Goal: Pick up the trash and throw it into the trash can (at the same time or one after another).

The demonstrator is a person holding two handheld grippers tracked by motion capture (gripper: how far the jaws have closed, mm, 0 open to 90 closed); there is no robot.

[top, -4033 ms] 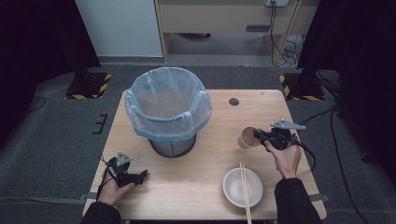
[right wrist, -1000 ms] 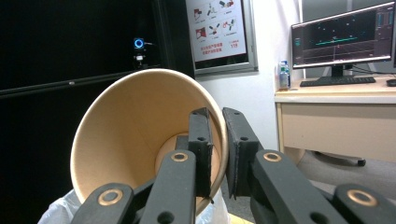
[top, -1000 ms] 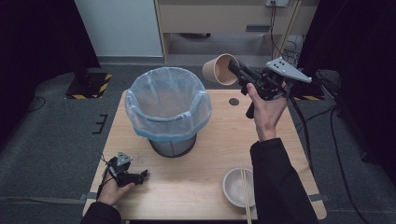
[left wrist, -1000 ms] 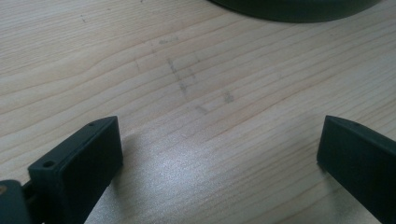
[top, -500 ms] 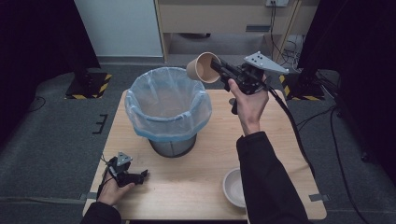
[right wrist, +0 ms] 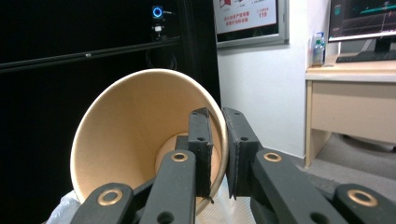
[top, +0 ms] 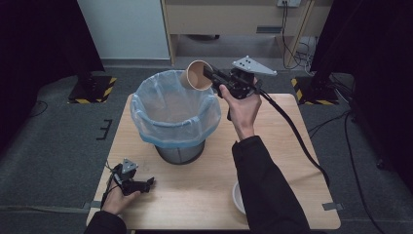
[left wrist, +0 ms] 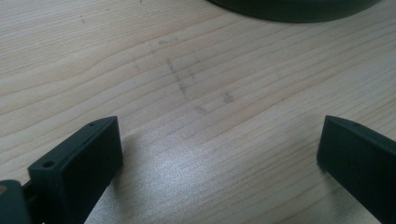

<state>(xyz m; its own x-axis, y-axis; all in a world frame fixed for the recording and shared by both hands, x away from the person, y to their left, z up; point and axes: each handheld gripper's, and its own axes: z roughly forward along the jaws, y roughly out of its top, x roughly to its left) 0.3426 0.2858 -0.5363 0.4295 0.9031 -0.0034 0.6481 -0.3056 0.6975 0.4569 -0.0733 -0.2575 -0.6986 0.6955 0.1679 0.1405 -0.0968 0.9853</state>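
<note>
The right tool (top: 208, 74) is clamped on the paper cup's (top: 197, 74) rim — one jaw inside, one outside.

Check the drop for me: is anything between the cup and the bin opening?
Nothing visible. The cup, pinched by its wall in the right gripper, hangs on its side over the far rim of the bin, whose bag-lined mouth is open below it.

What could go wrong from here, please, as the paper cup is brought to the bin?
The right tongs pinch only the wall of the paper cup, so it might slip early. The cup hangs over the bin near its far rim, so a release now could bounce it outside. The liner looks loose and could snag.
</note>
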